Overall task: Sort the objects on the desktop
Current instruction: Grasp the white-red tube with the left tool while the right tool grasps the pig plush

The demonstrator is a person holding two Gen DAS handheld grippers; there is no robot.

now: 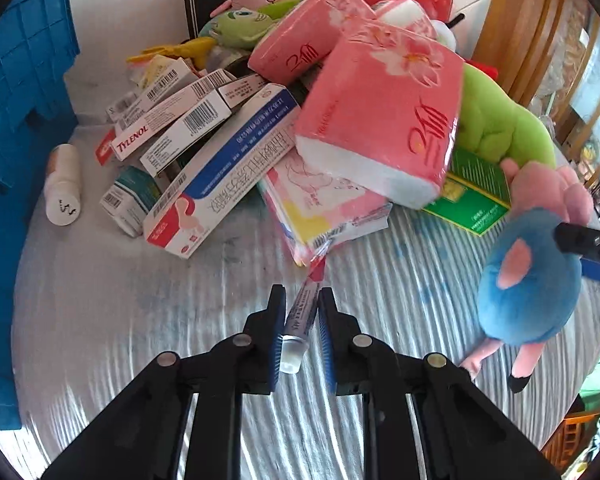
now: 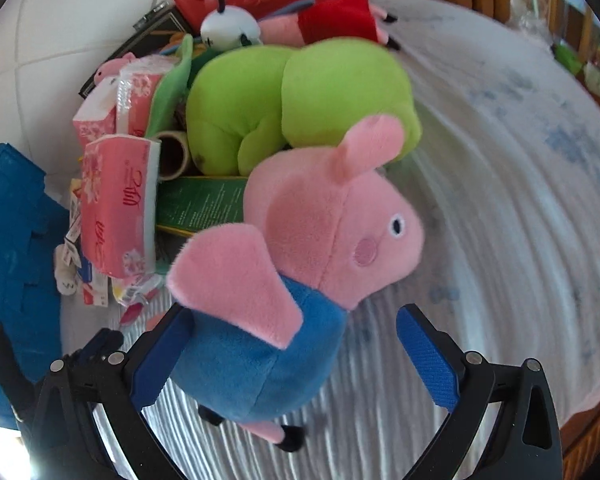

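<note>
Left gripper (image 1: 302, 307) pinches a small tube (image 1: 300, 320) between its pads, just above the striped table cover (image 1: 140, 340). Right gripper (image 2: 296, 344) has its fingers spread around the pig toy (image 2: 292, 272), which sits beside the pile near a green plush (image 2: 284, 100).

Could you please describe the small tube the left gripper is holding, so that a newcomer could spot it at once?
Start at the pile of medicine boxes and pink tissue packs on the striped cloth, then look nearer the camera. Between the left gripper fingers sits the slim tube, the only one with a clear cap.
</note>
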